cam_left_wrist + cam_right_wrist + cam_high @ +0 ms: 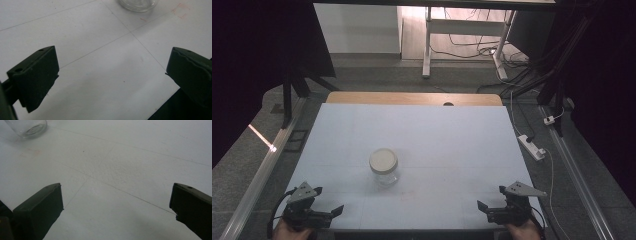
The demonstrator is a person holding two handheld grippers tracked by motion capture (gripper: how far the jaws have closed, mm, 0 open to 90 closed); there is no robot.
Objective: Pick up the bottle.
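A clear glass jar (384, 167) with a cream lid stands upright near the middle of the white table (452, 135). Its glass base shows at the top of the left gripper view (138, 5) and at the top left of the right gripper view (27, 127). My left gripper (328, 209) rests at the front left corner of the table, jaws wide apart with bare table between them (112, 72). Over the front right corner, my right gripper (491, 206) is open too, nothing between its jaws (117, 202). Both point inward toward the jar and stand well short of it.
Thin pencil lines and a faint red square mark (180, 10) cross the table top. A wooden strip (412, 98) edges the far side. Beyond it are desk legs (427, 45) and cables on the floor; a power strip (532, 146) lies to the right.
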